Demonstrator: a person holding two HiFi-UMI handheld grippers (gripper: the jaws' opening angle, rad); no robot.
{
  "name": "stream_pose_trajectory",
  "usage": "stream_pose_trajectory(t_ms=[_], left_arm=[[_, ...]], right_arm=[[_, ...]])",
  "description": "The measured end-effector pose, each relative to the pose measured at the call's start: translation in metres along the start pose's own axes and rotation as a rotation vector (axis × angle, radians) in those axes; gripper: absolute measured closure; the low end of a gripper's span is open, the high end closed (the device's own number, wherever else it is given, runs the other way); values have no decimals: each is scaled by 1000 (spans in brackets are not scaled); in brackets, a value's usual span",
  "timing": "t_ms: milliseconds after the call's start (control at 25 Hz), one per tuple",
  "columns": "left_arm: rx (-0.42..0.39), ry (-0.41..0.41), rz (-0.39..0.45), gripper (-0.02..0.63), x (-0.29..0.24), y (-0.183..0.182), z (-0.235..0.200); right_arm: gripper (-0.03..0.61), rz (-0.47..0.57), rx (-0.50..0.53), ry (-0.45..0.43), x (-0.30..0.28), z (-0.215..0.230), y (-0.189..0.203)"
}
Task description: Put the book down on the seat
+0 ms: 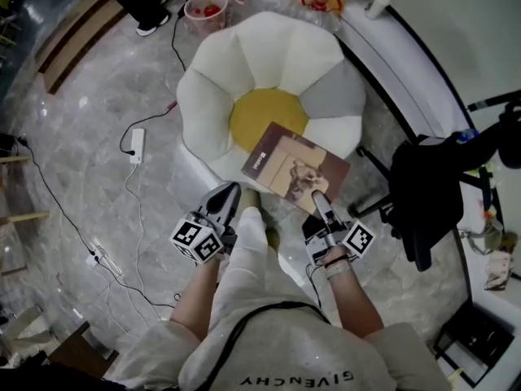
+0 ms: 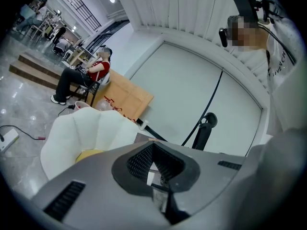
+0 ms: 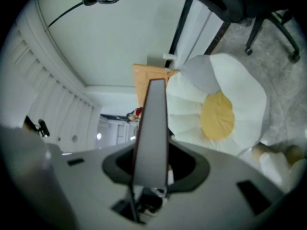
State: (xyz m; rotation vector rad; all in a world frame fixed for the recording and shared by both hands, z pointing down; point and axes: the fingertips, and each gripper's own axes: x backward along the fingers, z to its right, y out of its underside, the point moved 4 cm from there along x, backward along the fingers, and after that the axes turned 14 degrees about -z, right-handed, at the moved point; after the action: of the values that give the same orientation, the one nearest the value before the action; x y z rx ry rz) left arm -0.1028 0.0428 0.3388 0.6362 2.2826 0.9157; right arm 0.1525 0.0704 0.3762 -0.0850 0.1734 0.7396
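1. The seat (image 1: pixel 269 47) is a big soft flower in the upper middle of the head view. It has white petals, one grey petal and a yellow middle.
2. The book (image 1: pixel 295 168) is over the seat's lower right petals, with its brown cover up. Its long side runs from the upper left down to the lower right. I cannot tell if it rests on the seat.
3. The right gripper (image 1: pixel 319 202) pinches the book's lower right corner. In the right gripper view the book stands as a thin grey strip between the jaws.
4. The left gripper (image 1: pixel 230 192) is just left of the book. Its jaws are closed with nothing in them.
5. A black chair (image 1: pixel 423 190) stands near the book at the right.
6. Wood planks (image 1: pixel 69 43) lie at the upper left.
7. A cup (image 1: pixel 205 10) with red things stands above the seat.
8. A white power strip (image 1: pixel 137 146) with cables lies left of the seat.
9. The floor (image 1: pixel 89 137) is shiny grey stone. A white curved wall (image 1: pixel 423 63) runs down the right.
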Motion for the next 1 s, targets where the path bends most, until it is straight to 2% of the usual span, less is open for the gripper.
stream_pose_trajectory(t_ms=[280, 480, 720, 1000], left_arm=[[38, 16, -47, 591, -32, -23, -45], [19, 57, -82, 591, -53, -32, -69], [40, 44, -135, 591, -77, -18, -97], [82, 9, -145, 591, -105, 18, -129]], right_arm=[[422, -6, 18, 50, -49, -4, -27], [422, -6, 40, 80, -71, 0, -38], [422, -23, 22, 95, -95, 25, -47], [422, -60, -8, 101, -115, 80, -59]])
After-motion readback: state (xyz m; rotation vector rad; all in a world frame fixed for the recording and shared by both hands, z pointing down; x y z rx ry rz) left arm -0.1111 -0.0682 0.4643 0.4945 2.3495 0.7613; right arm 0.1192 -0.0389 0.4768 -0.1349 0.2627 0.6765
